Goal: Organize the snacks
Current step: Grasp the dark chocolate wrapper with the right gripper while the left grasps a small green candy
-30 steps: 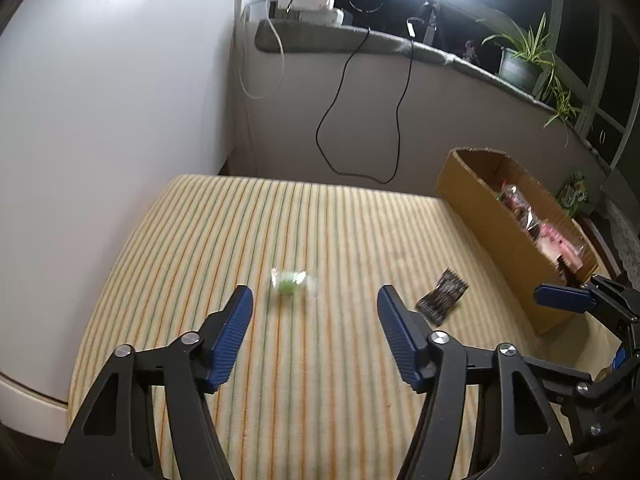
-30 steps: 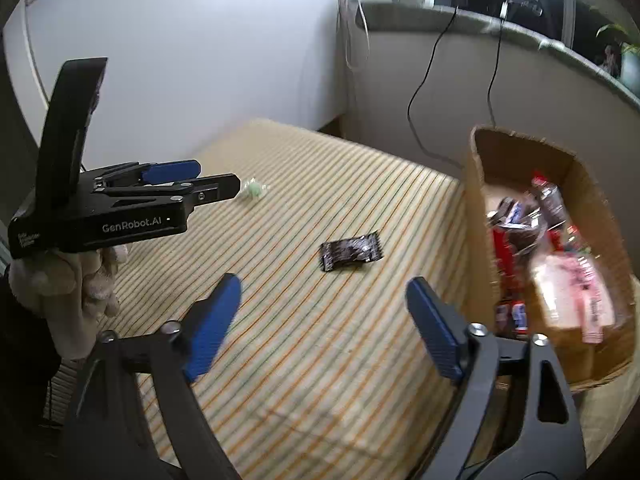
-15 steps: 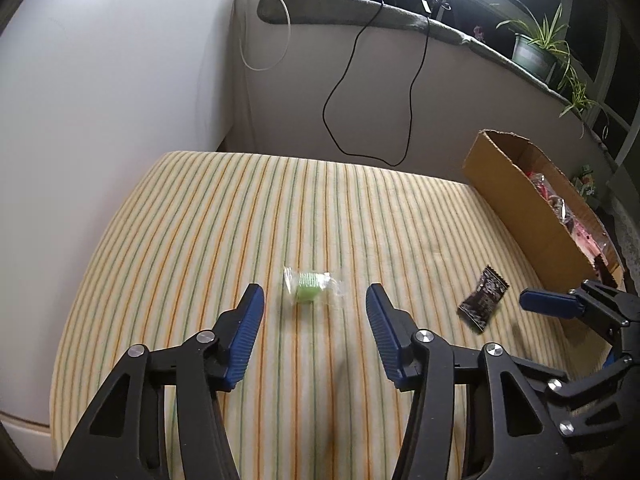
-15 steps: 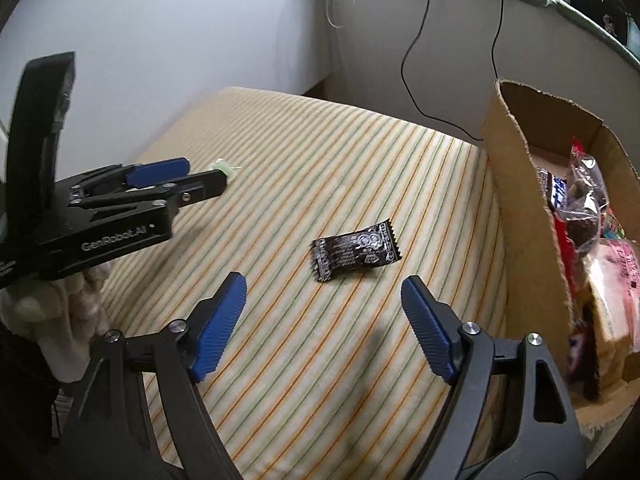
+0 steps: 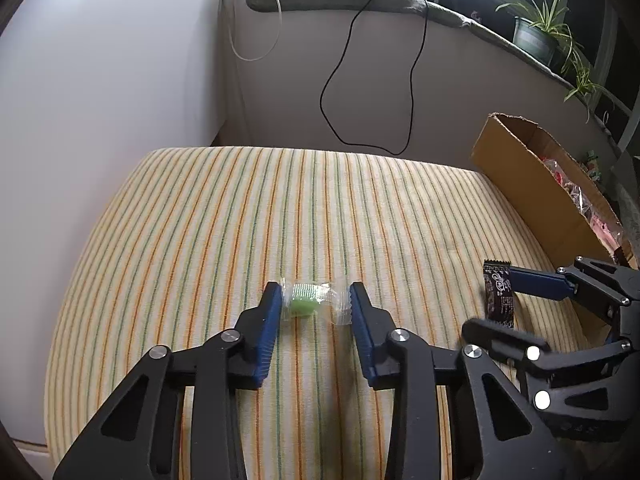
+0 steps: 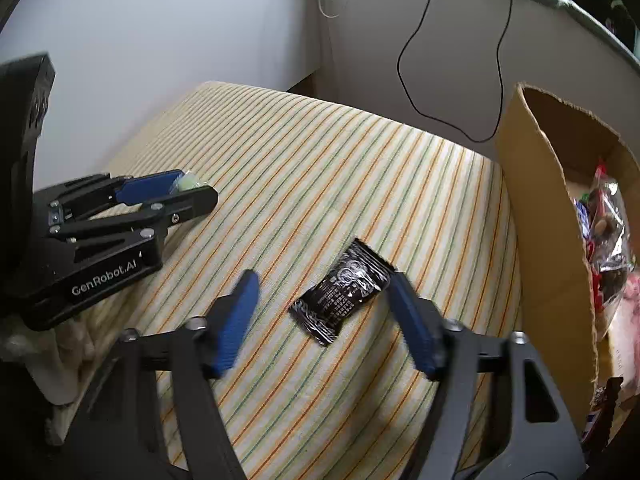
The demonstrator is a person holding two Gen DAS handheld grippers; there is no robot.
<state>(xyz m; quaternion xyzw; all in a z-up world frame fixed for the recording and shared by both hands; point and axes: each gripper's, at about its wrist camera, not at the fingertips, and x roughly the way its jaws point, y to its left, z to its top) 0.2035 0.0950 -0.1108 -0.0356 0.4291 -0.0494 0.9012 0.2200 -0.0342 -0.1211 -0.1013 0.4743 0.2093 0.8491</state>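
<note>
While closing — candy [image 5: 301, 303] between pads

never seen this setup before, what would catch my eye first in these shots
Two black grippers with blue pads work side by side on a striped cloth. The left gripper is closing around a green candy in a clear wrapper, and the right gripper is closing around a black snack packet. A cardboard box of snacks stands at the right edge.

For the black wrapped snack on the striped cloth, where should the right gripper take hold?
Grip the black snack packet across its narrow middle, coming from above. It lies flat and diagonal on the striped cloth, its crimped ends thin. The right gripper already straddles it, jaws closing.
</note>
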